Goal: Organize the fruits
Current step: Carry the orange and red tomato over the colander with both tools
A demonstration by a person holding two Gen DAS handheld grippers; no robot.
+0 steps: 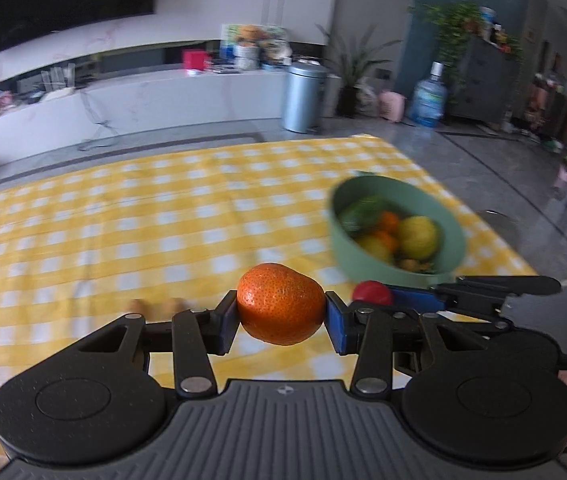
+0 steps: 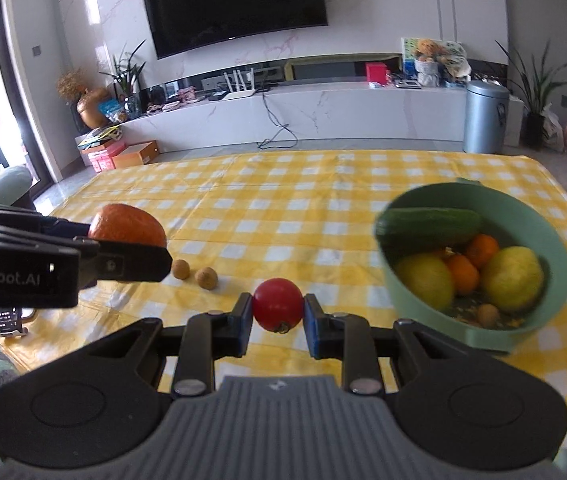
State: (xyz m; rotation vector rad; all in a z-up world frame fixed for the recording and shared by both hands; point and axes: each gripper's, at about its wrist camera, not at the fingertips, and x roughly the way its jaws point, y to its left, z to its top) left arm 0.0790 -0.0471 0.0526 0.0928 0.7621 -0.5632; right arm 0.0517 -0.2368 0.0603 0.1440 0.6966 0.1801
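Left gripper (image 1: 281, 316) clamped on orange (image 1: 280, 309); right gripper (image 2: 277, 316) pinching tomato (image 2: 277, 304); could burst if squeezed harder; might roll past bowl (image 2: 543, 216).

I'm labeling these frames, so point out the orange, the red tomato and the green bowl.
orange (image 1: 281, 304), left wrist view, middle of its peel.
red tomato (image 2: 278, 304), right wrist view, middle of its skin.
green bowl (image 2: 483, 334), right wrist view, near outer wall.

Wall television (image 2: 235, 4), grey bin (image 2: 485, 118), perhaps a router (image 2: 239, 86)
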